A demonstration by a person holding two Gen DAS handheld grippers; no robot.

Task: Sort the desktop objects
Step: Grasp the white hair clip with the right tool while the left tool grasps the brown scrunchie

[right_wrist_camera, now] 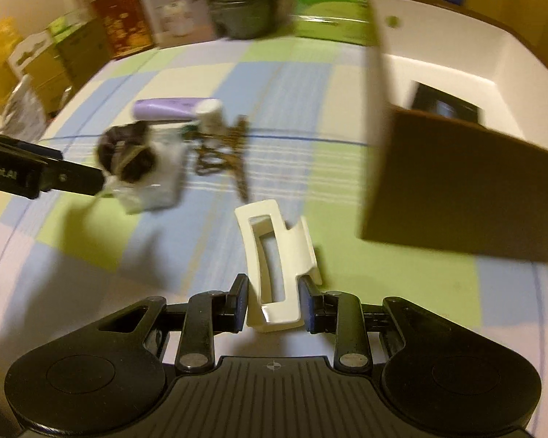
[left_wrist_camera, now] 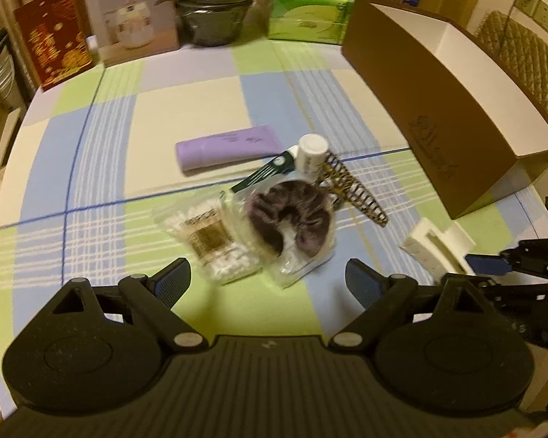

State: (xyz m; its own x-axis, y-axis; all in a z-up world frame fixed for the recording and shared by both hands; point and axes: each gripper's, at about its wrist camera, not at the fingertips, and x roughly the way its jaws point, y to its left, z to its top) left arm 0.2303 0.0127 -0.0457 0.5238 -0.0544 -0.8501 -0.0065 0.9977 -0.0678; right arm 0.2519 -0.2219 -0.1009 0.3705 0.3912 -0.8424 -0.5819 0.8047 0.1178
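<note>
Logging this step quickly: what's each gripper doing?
Left gripper: open, holding nothing.
Right gripper: shut on the white hair claw clip.

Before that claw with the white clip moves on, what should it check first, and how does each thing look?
1. Right claw grips the white plastic hair clip: ok, pads sit against both its sides.
2. Clip clear of the checked tablecloth: cannot tell.
3. Brown cardboard box with white inside open on top: ok.
4. Room inside the box: ok, only a flat black item shows there.
5. Left claw out of the way: ok, open and empty, near the bagged dark scrunchie.
6. Picture sharpness: not ok, the right view is blurred.
</note>
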